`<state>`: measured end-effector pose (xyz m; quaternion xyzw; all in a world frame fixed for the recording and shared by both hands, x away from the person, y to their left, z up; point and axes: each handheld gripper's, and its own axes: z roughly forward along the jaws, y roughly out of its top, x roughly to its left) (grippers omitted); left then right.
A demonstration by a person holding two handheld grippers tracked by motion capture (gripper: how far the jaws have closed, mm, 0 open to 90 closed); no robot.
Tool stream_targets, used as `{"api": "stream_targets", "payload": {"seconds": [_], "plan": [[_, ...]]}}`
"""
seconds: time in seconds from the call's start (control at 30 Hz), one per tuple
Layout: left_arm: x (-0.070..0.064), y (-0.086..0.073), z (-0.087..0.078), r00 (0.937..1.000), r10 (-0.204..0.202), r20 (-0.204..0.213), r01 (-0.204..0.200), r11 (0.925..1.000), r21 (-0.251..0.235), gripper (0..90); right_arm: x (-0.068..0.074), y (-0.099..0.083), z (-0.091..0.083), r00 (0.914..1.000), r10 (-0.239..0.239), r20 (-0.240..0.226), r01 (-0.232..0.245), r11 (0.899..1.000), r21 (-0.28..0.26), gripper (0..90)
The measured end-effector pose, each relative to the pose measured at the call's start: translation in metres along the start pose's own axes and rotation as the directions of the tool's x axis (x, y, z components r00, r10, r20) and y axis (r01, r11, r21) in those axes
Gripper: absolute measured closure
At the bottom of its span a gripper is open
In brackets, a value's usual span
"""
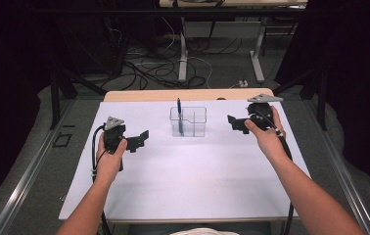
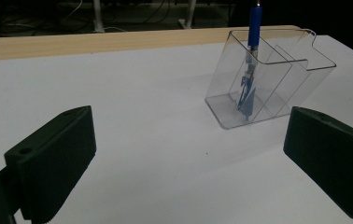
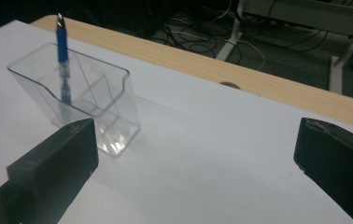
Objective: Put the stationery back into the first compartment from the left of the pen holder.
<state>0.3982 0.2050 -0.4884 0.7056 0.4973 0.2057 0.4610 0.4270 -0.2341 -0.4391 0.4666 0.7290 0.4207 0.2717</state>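
Observation:
A clear plastic holder with an inner divider stands on the white table sheet, toward the back middle. A blue pen stands upright in its left compartment. The holder and pen lie ahead and right of my left gripper, whose jaws are wide apart and empty. In the right gripper view the holder with the pen sits ahead left of my right gripper, also open and empty. From above, the left gripper is left of the holder, the right gripper right of it.
The wooden table edge runs behind the sheet. Beyond it are table legs and cables on the floor. Dark frame rails flank the table.

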Motion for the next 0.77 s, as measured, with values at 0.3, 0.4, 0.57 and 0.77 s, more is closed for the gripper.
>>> {"api": "stream_targets", "payload": {"seconds": [0.3, 0.4, 0.57, 0.77], "plan": [[0.003, -0.001, -0.001, 0.9999, -0.005, -0.009, 0.006, 1.0, 0.004, 2.3, -0.025, -0.046, -0.013, 0.9954, 0.087, 0.041, -0.087, 0.996, 0.0, 0.0], [0.004, -0.002, -0.001, 0.9999, -0.008, -0.012, 0.008, 1.0, 0.005, 2.3, -0.033, -0.059, -0.018, 0.99, 0.131, 0.05, -0.132, 0.991, 0.005, 0.0], [0.005, -0.002, 0.0, 0.9998, -0.014, -0.017, 0.014, 0.9999, 0.003, 2.3, -0.044, -0.08, -0.02, 0.9801, 0.183, 0.078, -0.184, 0.983, 0.005, 0.0], [0.006, -0.002, 0.001, 0.9997, -0.017, -0.018, 0.017, 0.9999, 0.002, 2.3, -0.047, -0.088, -0.021, 0.9782, 0.176, 0.11, -0.179, 0.984, 0.017, 0.0]]}}
